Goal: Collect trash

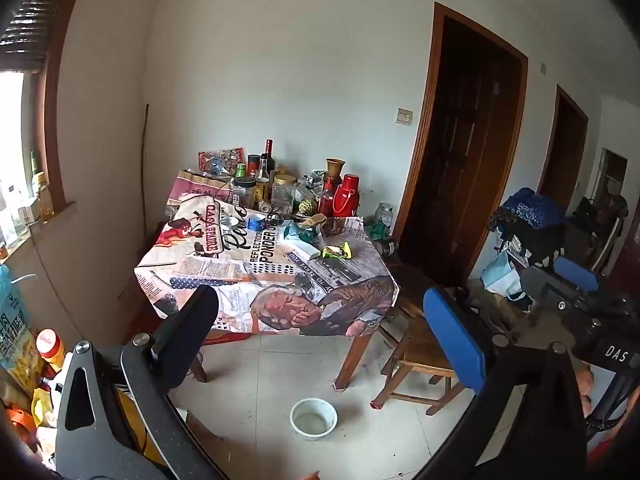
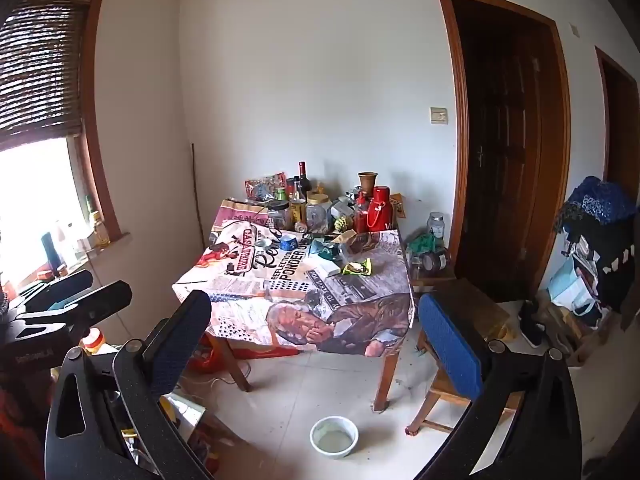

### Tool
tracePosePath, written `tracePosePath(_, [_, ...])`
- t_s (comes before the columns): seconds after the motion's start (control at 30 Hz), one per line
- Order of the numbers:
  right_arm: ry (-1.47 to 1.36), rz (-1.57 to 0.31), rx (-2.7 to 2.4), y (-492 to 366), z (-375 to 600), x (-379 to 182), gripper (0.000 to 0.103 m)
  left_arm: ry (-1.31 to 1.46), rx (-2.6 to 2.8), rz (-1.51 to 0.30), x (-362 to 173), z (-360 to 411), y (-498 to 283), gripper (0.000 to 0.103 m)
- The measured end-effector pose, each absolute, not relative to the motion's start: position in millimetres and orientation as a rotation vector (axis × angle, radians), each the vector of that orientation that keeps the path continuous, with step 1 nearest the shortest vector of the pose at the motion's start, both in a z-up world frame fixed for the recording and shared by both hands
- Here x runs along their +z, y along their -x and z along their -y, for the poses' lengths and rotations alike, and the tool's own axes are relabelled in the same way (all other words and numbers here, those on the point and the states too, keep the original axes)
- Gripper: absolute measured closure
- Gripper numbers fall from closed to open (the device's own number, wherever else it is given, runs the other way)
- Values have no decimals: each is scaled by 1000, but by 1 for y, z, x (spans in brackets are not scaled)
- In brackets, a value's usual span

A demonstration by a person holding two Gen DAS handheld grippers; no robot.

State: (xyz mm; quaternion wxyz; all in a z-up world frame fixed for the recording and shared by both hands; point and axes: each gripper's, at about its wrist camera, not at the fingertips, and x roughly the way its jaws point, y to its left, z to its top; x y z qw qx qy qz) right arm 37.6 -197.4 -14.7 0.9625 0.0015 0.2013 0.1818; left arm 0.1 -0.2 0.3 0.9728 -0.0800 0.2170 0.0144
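Two grippers are in view, both with jaws spread fully apart and nothing between the pads. The left gripper and the right gripper are held off the floor, well apart from the table, and point slightly downward toward it.

Table: covered with a printed newspaper-pattern cloth. The far edge, at 12 o'clock, carries a crowded row of bottles and jars, including a red flask and a dark wine bottle.

Trash items: a crumpled green-and-yellow wrapper lies on the cloth at roughly 1 o'clock from the table centre, just beside a flat white box. Crumpled teal packaging lies just behind the box. In the right wrist view the same wrapper appears near the right edge of the cloth.

A roll of blue tape rests near the centre of the cloth.

Floor: a white bowl stands on the tiles at 6 o'clock from the table, between the two fingers in both views. A wooden chair stands at 4 o'clock from the table.
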Motion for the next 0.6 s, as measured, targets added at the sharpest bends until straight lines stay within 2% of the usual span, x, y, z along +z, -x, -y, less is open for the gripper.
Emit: tracePosePath(0.6, [5,-416,378,-28,199,-11,0,114,-28,-439,2,8,11,0])
